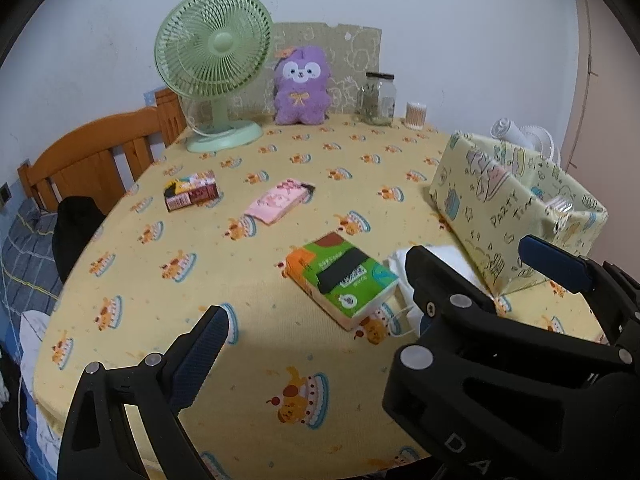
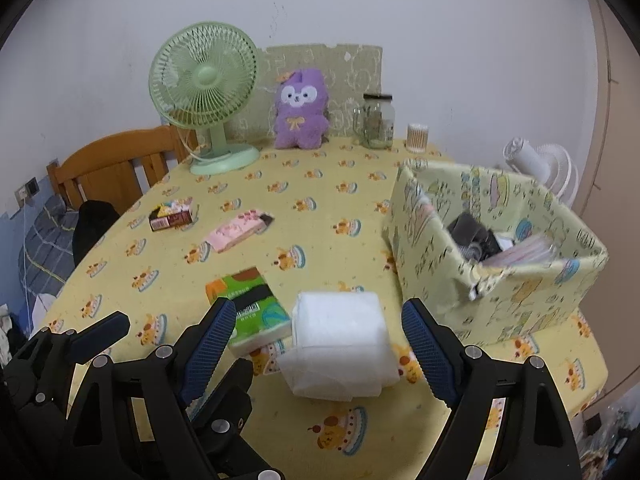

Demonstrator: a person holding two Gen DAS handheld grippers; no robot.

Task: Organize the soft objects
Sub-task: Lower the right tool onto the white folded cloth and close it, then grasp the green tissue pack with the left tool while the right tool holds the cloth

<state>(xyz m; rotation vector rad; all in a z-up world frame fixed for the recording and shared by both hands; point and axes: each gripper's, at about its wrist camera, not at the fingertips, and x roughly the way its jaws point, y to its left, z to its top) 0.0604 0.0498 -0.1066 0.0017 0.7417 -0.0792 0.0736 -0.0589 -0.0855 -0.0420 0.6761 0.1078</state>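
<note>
The right gripper [image 2: 320,340] is wide open around the white tissue pack [image 2: 340,344], not touching it. The left gripper [image 1: 320,320] is wide open too, holding nothing. The green tissue pack [image 2: 248,312] lies just left of the white pack, the patterned box [image 2: 520,296] to its right. All sit on a yellow cake-print tablecloth [image 2: 320,220]. Things inside the box are hard to make out. Beyond the white pack, a purple plush [image 2: 300,110] leans by the wall.

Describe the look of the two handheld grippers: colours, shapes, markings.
Both the left gripper and right gripper are matte black plastic with angular, triangulated linkage arms joined by silver round rivets. Their fingers carry dark blue, finely ribbed pads. White letters, partly readable as "DA", mark one black body. No cables or sleeves show.
</note>
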